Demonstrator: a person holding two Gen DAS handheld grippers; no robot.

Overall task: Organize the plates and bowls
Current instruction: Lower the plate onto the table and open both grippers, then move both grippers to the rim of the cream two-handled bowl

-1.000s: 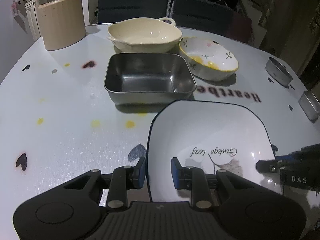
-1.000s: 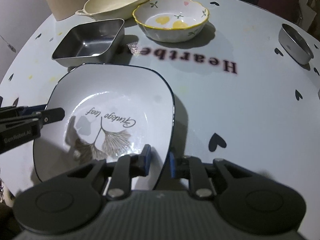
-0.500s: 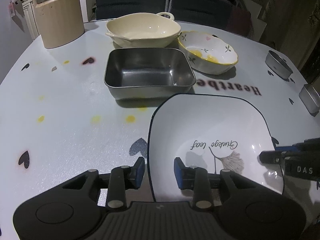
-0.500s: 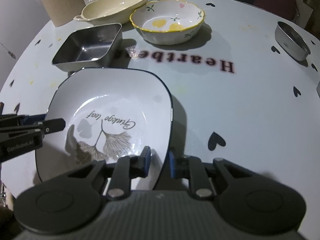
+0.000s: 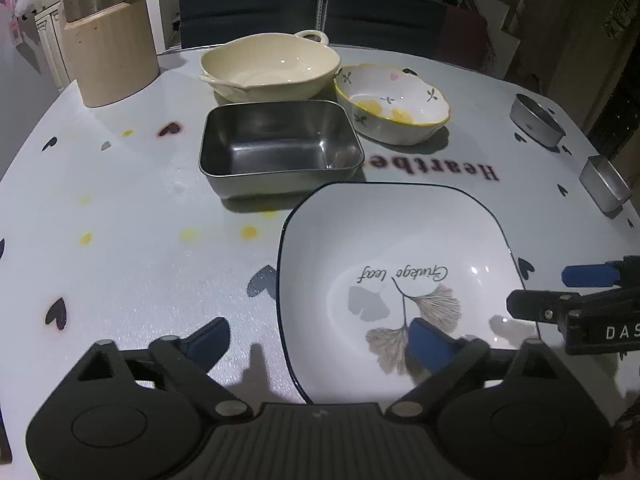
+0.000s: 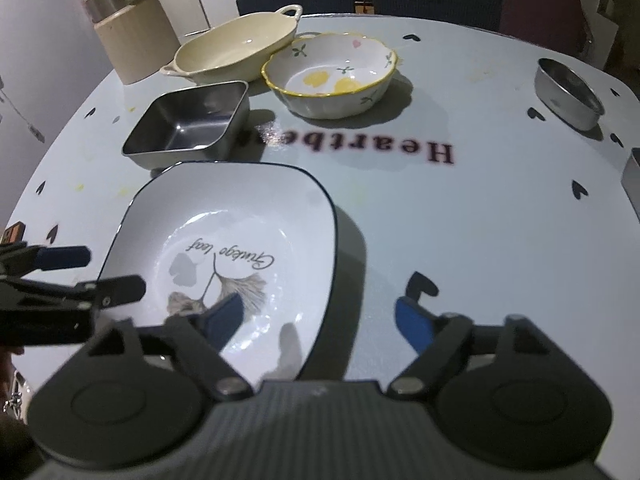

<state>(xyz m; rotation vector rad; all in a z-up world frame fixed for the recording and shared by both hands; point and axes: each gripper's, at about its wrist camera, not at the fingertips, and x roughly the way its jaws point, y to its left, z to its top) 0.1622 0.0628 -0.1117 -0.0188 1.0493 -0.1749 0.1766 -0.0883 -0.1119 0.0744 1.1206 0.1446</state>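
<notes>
A white square plate (image 5: pixel 392 248) with a dark rim and a ginkgo leaf print lies on the table; it also shows in the right wrist view (image 6: pixel 236 232). My left gripper (image 5: pixel 320 340) is open, its fingers straddling the plate's near left rim without touching. My right gripper (image 6: pixel 320 316) is open, straddling the plate's near right rim. Behind the plate sit a steel square tray (image 5: pixel 280 148), a cream oval dish (image 5: pixel 272 64) and a flowered bowl (image 5: pixel 392 104).
A beige canister (image 5: pixel 112 52) stands at the far left of the table (image 5: pixel 120 208). Two small steel tins (image 5: pixel 536 120) (image 5: pixel 604 184) sit near the right edge. Dark chairs (image 5: pixel 248 4) stand behind the table.
Both grippers were shut on the plate's rim and have opened wide, letting go of it. The plate now rests on the table.
</notes>
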